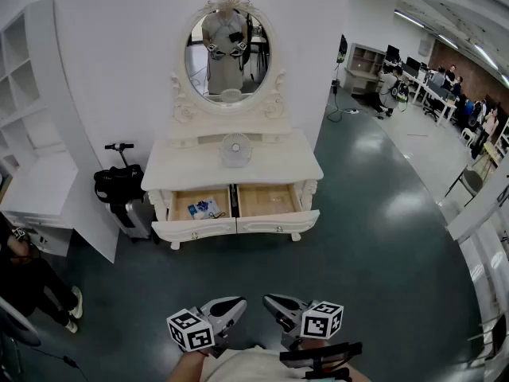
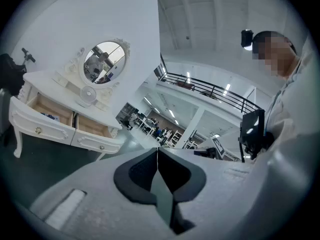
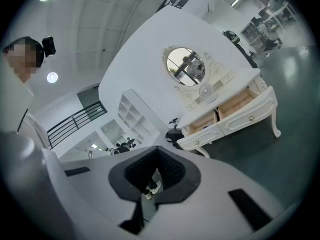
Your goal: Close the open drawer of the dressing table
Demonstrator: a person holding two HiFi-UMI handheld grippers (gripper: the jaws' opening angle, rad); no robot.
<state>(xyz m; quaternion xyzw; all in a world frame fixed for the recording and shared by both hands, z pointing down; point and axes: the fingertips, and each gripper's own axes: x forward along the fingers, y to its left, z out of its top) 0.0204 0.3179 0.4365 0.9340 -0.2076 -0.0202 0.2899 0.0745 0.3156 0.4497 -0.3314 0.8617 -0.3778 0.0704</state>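
Note:
The white dressing table (image 1: 270, 168) stands against the wall under an oval mirror (image 1: 229, 50). Both of its drawers are pulled out: the left drawer (image 1: 195, 228) holds a blue-and-white packet (image 1: 204, 208), and the right drawer (image 1: 278, 223) looks empty. My left gripper (image 1: 238, 301) and right gripper (image 1: 269, 298) hang side by side at the bottom of the head view, well short of the table across the floor. Each has its jaws together and holds nothing. The left gripper view shows its gripper (image 2: 157, 149) and the table (image 2: 55, 84) far off; the right gripper view shows its gripper (image 3: 156, 149) and both drawer fronts (image 3: 247, 116).
A small round fan (image 1: 236, 150) sits on the tabletop. A black scooter with a bag (image 1: 119, 185) is parked left of the table, beside a white shelf unit (image 1: 32, 134). A person (image 1: 28, 281) stands at the left edge. Office desks (image 1: 429, 86) fill the far right.

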